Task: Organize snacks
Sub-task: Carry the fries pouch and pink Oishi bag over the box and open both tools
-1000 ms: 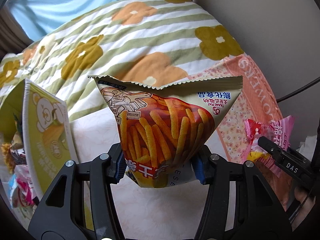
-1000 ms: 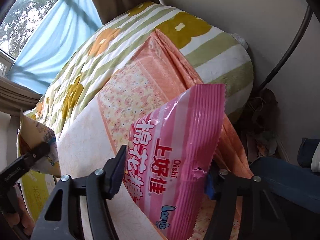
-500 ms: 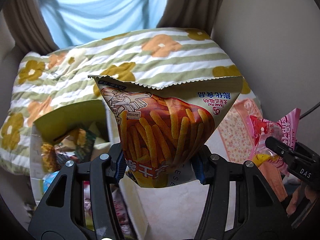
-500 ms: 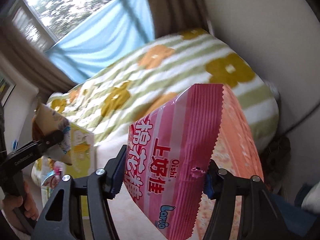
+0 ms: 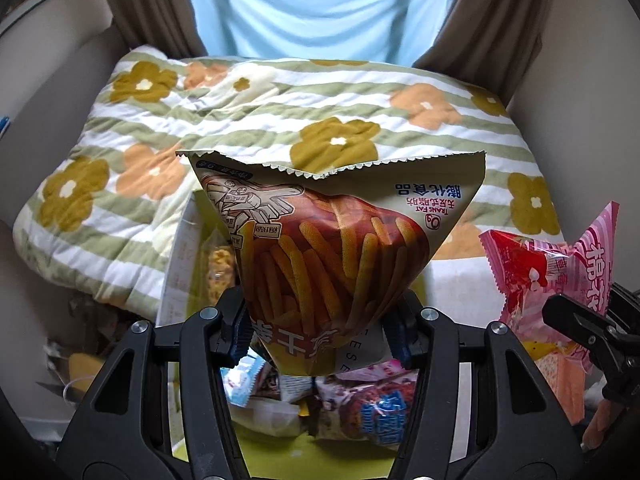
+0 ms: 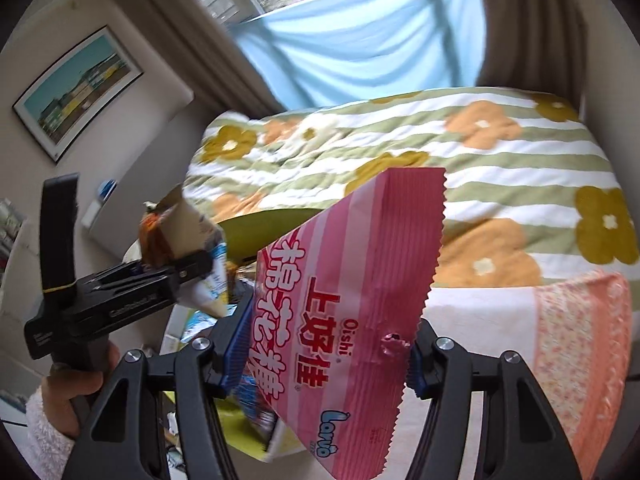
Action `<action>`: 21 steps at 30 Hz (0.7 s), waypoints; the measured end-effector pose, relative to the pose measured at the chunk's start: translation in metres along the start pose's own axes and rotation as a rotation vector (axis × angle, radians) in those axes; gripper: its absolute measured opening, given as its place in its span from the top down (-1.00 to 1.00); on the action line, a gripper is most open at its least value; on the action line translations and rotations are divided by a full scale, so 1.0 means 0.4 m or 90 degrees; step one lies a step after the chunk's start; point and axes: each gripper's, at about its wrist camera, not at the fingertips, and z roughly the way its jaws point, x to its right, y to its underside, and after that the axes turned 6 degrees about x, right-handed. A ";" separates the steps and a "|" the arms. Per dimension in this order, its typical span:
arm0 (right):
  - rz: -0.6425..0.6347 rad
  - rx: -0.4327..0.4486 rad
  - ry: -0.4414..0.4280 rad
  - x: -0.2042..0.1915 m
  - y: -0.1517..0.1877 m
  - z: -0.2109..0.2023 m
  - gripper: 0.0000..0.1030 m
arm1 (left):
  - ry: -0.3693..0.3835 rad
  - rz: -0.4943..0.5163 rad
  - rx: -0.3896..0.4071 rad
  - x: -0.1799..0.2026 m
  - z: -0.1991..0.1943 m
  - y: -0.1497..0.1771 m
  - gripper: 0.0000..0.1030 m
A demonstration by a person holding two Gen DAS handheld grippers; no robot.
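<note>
In the left wrist view my left gripper (image 5: 320,330) is shut on a beige bag of fry-shaped snacks (image 5: 332,240), held above an open yellow-green box (image 5: 180,264) with several snack packs inside. My right gripper (image 6: 322,354) is shut on a pink striped marshmallow bag (image 6: 360,280). That pink bag (image 5: 560,264) also shows at the right edge of the left wrist view. In the right wrist view the left gripper (image 6: 188,270) sits to the left with the fry bag (image 6: 188,240), over the box (image 6: 264,228).
A folded quilt with green stripes and flowers (image 5: 280,120) lies behind the box. A pink floral cloth (image 6: 576,344) covers the surface at the right. A blue curtain (image 5: 320,8) hangs at the back. A hand in a fluffy white sleeve (image 6: 52,432) grips the left tool.
Both grippers have risen and swung left, each still holding its bag. The open box has come under the left gripper, and the window and curtain have come into view.
</note>
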 end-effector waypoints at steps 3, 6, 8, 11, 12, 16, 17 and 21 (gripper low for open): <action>-0.013 -0.013 -0.015 -0.042 -0.006 0.044 -0.13 | -0.009 -0.003 -0.021 -0.055 0.038 -0.011 0.03; -0.025 -0.024 -0.023 -0.070 -0.009 0.078 -0.13 | -0.010 -0.003 -0.042 -0.088 0.080 -0.019 0.03; -0.029 -0.031 -0.024 -0.085 -0.013 0.100 -0.13 | -0.010 0.000 -0.056 -0.103 0.113 -0.027 0.03; -0.029 -0.038 -0.023 -0.102 -0.011 0.110 -0.13 | -0.002 0.003 -0.073 -0.117 0.145 -0.033 0.03; -0.029 -0.040 -0.020 -0.103 -0.010 0.116 -0.13 | 0.005 0.001 -0.079 -0.120 0.151 -0.034 0.02; -0.020 -0.047 -0.012 -0.107 -0.010 0.134 -0.13 | 0.016 -0.001 -0.098 -0.130 0.173 -0.041 -0.30; -0.017 -0.048 -0.009 -0.106 -0.011 0.139 -0.13 | 0.006 0.008 -0.096 -0.130 0.173 -0.041 -0.71; -0.009 -0.055 0.002 -0.103 -0.014 0.155 -0.13 | -0.024 0.029 -0.068 -0.145 0.132 -0.023 -0.99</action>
